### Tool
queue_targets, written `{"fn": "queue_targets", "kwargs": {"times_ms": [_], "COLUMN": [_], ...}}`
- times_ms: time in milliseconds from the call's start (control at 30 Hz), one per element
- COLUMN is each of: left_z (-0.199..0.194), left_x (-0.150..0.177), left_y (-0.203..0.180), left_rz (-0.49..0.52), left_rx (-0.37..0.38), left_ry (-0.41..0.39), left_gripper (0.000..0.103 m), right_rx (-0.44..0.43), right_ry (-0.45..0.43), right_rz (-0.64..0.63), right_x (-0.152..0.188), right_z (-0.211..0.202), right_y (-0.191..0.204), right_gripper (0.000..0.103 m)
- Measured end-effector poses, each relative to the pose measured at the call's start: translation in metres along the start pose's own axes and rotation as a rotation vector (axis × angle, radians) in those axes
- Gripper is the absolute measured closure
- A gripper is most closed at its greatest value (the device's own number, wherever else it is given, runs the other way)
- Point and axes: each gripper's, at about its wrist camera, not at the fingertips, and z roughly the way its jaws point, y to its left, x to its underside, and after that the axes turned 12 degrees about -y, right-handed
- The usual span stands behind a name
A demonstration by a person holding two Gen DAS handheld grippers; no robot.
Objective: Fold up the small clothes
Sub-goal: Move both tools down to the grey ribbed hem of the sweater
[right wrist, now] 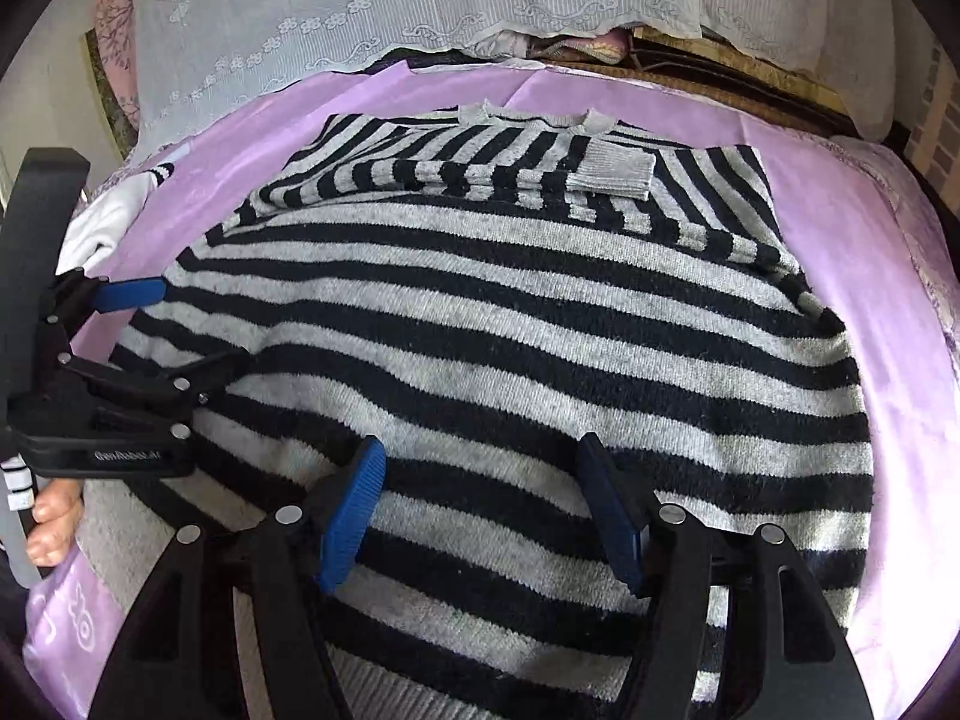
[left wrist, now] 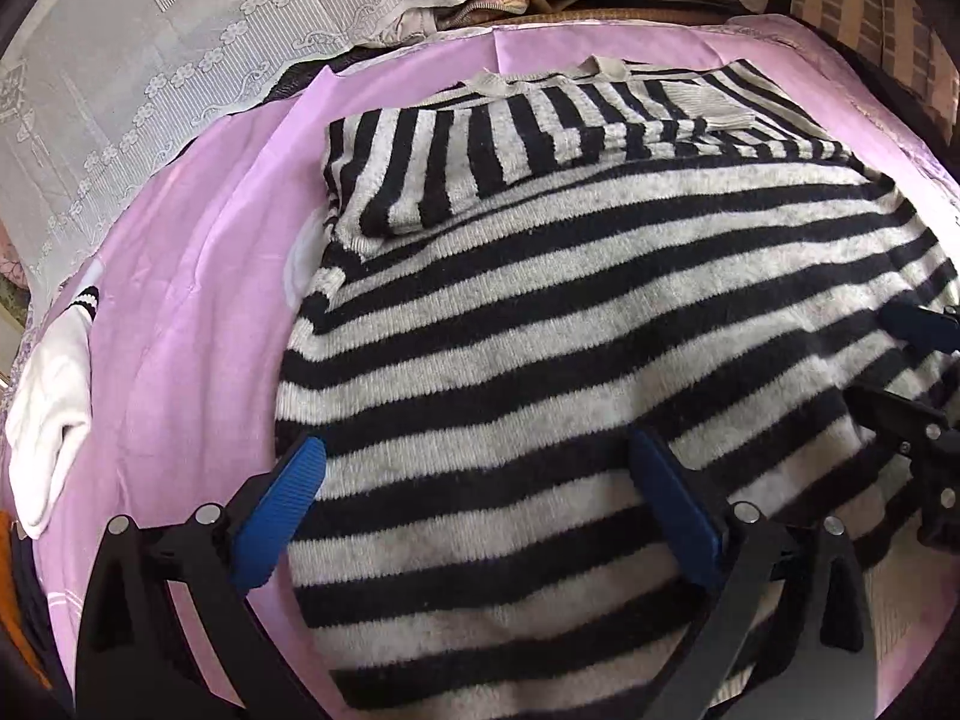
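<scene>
A black-and-grey striped sweater [left wrist: 540, 312] lies flat on a lilac sheet [left wrist: 198, 276], collar at the far end. Both sleeves are folded across the chest, and one grey cuff [right wrist: 618, 171] lies on top. My left gripper [left wrist: 477, 480] hovers open over the sweater's lower left part, one blue pad [left wrist: 282, 516] at the left edge of the sweater. My right gripper [right wrist: 483, 498] stands open above the lower middle of the sweater [right wrist: 510, 330], nothing pinched between its pads. Each gripper shows in the other's view: the left gripper [right wrist: 180, 330] at the left, the right gripper [left wrist: 900, 366] at the right.
A white garment [left wrist: 48, 396] with a striped cuff lies on the sheet to the left of the sweater. White lace fabric [right wrist: 420, 6] hangs along the far side, with stacked items behind it. A person's hand [right wrist: 54, 516] grips the left handle. A brick wall [left wrist: 870, 0] stands at the far right.
</scene>
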Motion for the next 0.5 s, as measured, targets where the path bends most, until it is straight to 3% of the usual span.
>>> {"fn": "queue_targets", "kwargs": {"times_ms": [67,267,500], "left_z": [-0.01,-0.045,-0.08], "left_x": [0.012,0.039,0.054], "left_y": [0.001,-0.003,0.027], "left_rz": [0.004,0.036,-0.06], "left_rx": [0.01,0.021,0.06], "left_ry": [-0.011,-0.047,-0.075], "left_gripper": [0.004,0.004,0.005], "right_rx": [0.006,-0.038,-0.119], "right_ry": [-0.003,-0.015,-0.121], "right_rz": [-0.035,0.011,0.256], "right_x": [0.011,0.031,0.037], "right_z": [-0.01,-0.04,-0.087], "right_y": [0.005,-0.001,-0.05], "right_gripper": [0.025,0.023,0.02]}}
